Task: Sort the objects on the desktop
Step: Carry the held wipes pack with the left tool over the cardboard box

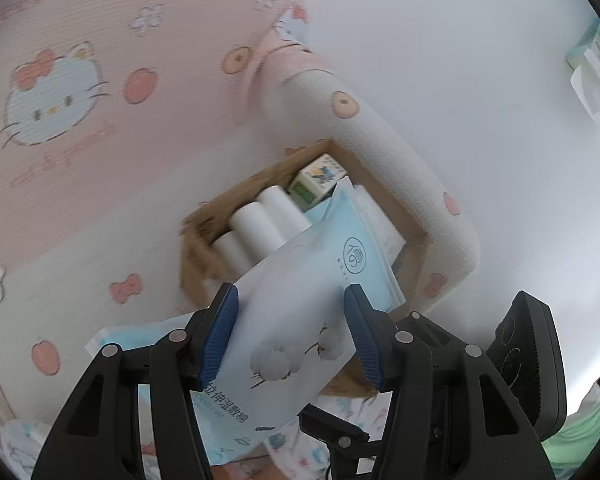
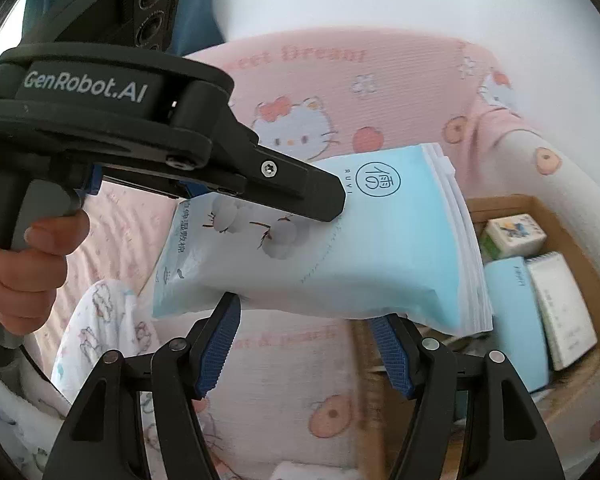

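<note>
Blurred throughout — pink cartoon-cat printed cushion (image 1: 100, 92), lettering along its top unreadable. Partly hidden behind the pale blue-and-white soft cotton-pad packet (image 1: 300, 300): open brown cardboard box (image 1: 400, 216) and white cylindrical rolls (image 1: 256, 224) — count unclear.

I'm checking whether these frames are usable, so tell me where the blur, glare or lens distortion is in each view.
Left wrist view: the pink cartoon-print fabric and cardboard box are motion-smeared, the white background looks washed out, the left gripper and blue-white pack are sharper. Right wrist view: the pack is fairly crisp, the box bends with the fisheye edge, the bottom is blurred.
</note>
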Action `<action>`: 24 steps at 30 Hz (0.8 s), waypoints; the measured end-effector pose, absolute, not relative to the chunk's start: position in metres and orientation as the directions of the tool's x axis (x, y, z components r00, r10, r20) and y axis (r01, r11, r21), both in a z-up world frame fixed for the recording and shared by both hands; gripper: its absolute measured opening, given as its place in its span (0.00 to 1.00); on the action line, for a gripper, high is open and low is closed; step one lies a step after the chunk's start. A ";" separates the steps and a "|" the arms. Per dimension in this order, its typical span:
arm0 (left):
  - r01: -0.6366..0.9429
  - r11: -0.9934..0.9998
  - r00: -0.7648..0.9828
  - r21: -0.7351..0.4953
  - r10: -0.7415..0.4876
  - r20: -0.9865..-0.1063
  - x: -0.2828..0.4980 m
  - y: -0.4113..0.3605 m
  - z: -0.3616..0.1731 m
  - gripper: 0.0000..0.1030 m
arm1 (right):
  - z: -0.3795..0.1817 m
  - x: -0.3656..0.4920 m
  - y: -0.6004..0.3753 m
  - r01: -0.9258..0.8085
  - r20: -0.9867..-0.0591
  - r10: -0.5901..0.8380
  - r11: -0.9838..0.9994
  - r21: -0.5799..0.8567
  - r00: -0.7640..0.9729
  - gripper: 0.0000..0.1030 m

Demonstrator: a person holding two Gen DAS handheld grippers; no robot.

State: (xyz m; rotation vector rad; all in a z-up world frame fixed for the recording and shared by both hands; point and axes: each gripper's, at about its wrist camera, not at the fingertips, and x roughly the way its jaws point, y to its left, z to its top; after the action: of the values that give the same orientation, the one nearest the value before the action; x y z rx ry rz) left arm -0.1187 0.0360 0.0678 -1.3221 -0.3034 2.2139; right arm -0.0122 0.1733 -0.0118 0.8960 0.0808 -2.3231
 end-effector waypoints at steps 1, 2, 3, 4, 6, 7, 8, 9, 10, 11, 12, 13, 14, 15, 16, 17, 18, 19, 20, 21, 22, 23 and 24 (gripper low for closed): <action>-0.337 -0.828 -0.370 -0.449 0.555 -0.745 -0.120 0.042 0.068 0.57 | -0.012 -0.013 0.180 0.581 -0.620 -0.542 -0.797 0.166 -0.567 0.62; -0.344 -0.826 -0.367 -0.446 0.556 -0.746 -0.122 0.048 0.069 0.57 | -0.012 -0.014 0.189 0.573 -0.619 -0.540 -0.801 0.172 -0.570 0.62; -0.353 -0.826 -0.365 -0.439 0.554 -0.749 -0.123 0.055 0.070 0.57 | -0.011 -0.016 0.196 0.567 -0.619 -0.540 -0.804 0.179 -0.570 0.62; -0.363 -0.827 -0.360 -0.429 0.549 -0.754 -0.126 0.063 0.070 0.57 | -0.011 -0.022 0.201 0.560 -0.621 -0.541 -0.806 0.191 -0.567 0.62; -0.380 -0.830 -0.356 -0.409 0.539 -0.763 -0.130 0.078 0.070 0.57 | -0.013 -0.032 0.213 0.548 -0.623 -0.546 -0.808 0.216 -0.560 0.62; -0.386 -0.828 -0.352 -0.407 0.540 -0.764 -0.131 0.084 0.069 0.57 | -0.012 -0.042 0.224 0.541 -0.623 -0.547 -0.810 0.225 -0.559 0.62; -0.392 -0.826 -0.348 -0.406 0.541 -0.765 -0.133 0.089 0.068 0.57 | -0.012 -0.045 0.230 0.534 -0.627 -0.544 -0.813 0.231 -0.558 0.62; -0.397 -0.824 -0.342 -0.405 0.542 -0.767 -0.135 0.094 0.066 0.57 | -0.012 -0.048 0.236 0.528 -0.629 -0.542 -0.816 0.236 -0.557 0.62; -0.400 -0.822 -0.333 -0.406 0.542 -0.771 -0.139 0.100 0.063 0.57 | -0.012 -0.051 0.240 0.524 -0.633 -0.539 -0.818 0.238 -0.555 0.62; -0.400 -0.821 -0.328 -0.407 0.543 -0.773 -0.141 0.104 0.062 0.57 | -0.013 -0.054 0.246 0.518 -0.638 -0.535 -0.821 0.239 -0.554 0.62; -0.402 -0.818 -0.320 -0.411 0.546 -0.774 -0.144 0.111 0.059 0.57 | -0.013 -0.057 0.251 0.513 -0.642 -0.531 -0.824 0.240 -0.553 0.62; -0.402 -0.817 -0.316 -0.414 0.548 -0.774 -0.146 0.115 0.058 0.57 | -0.013 -0.056 0.252 0.509 -0.644 -0.528 -0.826 0.240 -0.554 0.62; -0.406 -0.814 -0.310 -0.416 0.551 -0.775 -0.148 0.120 0.056 0.57 | -0.014 -0.059 0.258 0.504 -0.646 -0.525 -0.829 0.241 -0.554 0.62; -0.409 -0.811 -0.305 -0.417 0.553 -0.775 -0.149 0.124 0.054 0.57 | -0.017 -0.064 0.263 0.501 -0.649 -0.522 -0.831 0.241 -0.553 0.62; -0.414 -0.810 -0.300 -0.416 0.552 -0.778 -0.152 0.130 0.052 0.57 | -0.018 -0.060 0.267 0.495 -0.653 -0.519 -0.834 0.245 -0.552 0.62; -0.417 -0.809 -0.293 -0.415 0.552 -0.781 -0.154 0.134 0.049 0.57 | -0.019 -0.063 0.271 0.487 -0.658 -0.517 -0.836 0.252 -0.548 0.62; -0.417 -0.809 -0.283 -0.414 0.548 -0.787 -0.156 0.140 0.045 0.57 | -0.022 -0.050 0.274 0.482 -0.663 -0.515 -0.838 0.256 -0.543 0.62; -0.418 -0.810 -0.277 -0.410 0.544 -0.792 -0.158 0.143 0.043 0.57 | -0.019 -0.047 0.274 0.479 -0.670 -0.512 -0.840 0.257 -0.538 0.62; -0.418 -0.812 -0.271 -0.407 0.539 -0.798 -0.160 0.147 0.040 0.57 | -0.021 -0.049 0.278 0.477 -0.677 -0.504 -0.843 0.250 -0.536 0.62; -0.419 -0.814 -0.265 -0.402 0.533 -0.803 -0.161 0.151 0.037 0.57 | -0.024 -0.050 0.279 0.477 -0.682 -0.502 -0.843 0.248 -0.533 0.62; -0.420 -0.816 -0.260 -0.397 0.527 -0.809 -0.163 0.155 0.034 0.57 | -0.025 -0.051 0.280 0.475 -0.687 -0.501 -0.843 0.251 -0.526 0.62; -0.420 -0.817 -0.256 -0.395 0.524 -0.812 -0.165 0.158 0.031 0.57 | -0.028 -0.051 0.282 0.474 -0.694 -0.501 -0.843 0.256 -0.516 0.62; -0.416 -0.820 -0.251 -0.393 0.519 -0.817 -0.167 0.161 0.027 0.57 | -0.031 -0.052 0.285 0.473 -0.701 -0.503 -0.841 0.263 -0.505 0.62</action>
State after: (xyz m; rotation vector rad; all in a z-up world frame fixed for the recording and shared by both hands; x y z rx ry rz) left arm -0.1672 0.1607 0.0273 -1.4243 -0.1283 2.0998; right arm -0.0518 0.2846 -0.0315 1.0989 -0.0501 -2.3241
